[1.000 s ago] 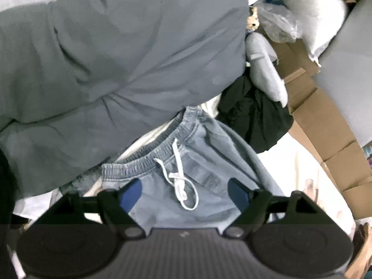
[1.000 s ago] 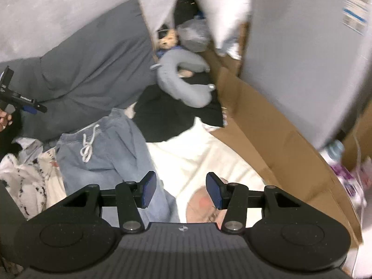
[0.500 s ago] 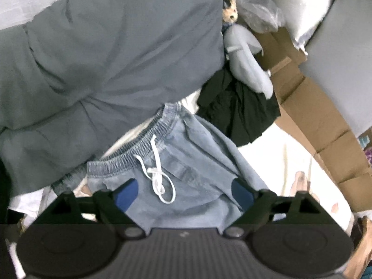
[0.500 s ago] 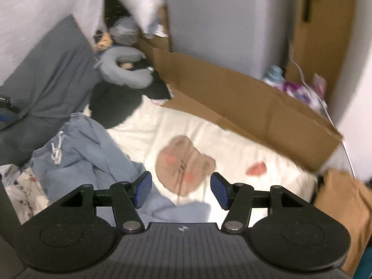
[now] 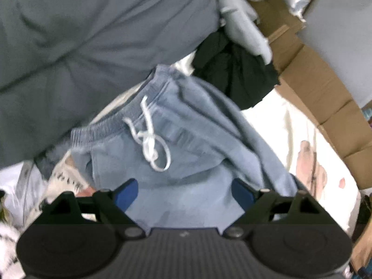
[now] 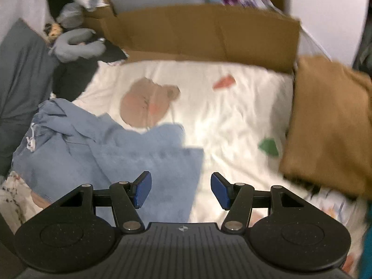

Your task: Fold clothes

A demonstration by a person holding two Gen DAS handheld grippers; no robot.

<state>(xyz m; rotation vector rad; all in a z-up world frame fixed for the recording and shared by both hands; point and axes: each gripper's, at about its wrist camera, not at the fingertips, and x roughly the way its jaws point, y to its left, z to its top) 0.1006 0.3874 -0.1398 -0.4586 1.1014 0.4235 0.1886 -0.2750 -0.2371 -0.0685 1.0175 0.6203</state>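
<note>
Both tongs have dropped toward the blue sweatpants, jaws apart.

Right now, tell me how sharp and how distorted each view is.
Left wrist: fisheye bulge, dark corners, mild smear on the pants and drawstring. Right wrist: same bulge, stronger blur toward the cardboard and brown cloth; gripper body crisp.

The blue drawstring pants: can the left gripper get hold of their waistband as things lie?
Probably yes. The left gripper is open right above the blue pants, and the waistband lies uncovered just ahead.
</note>
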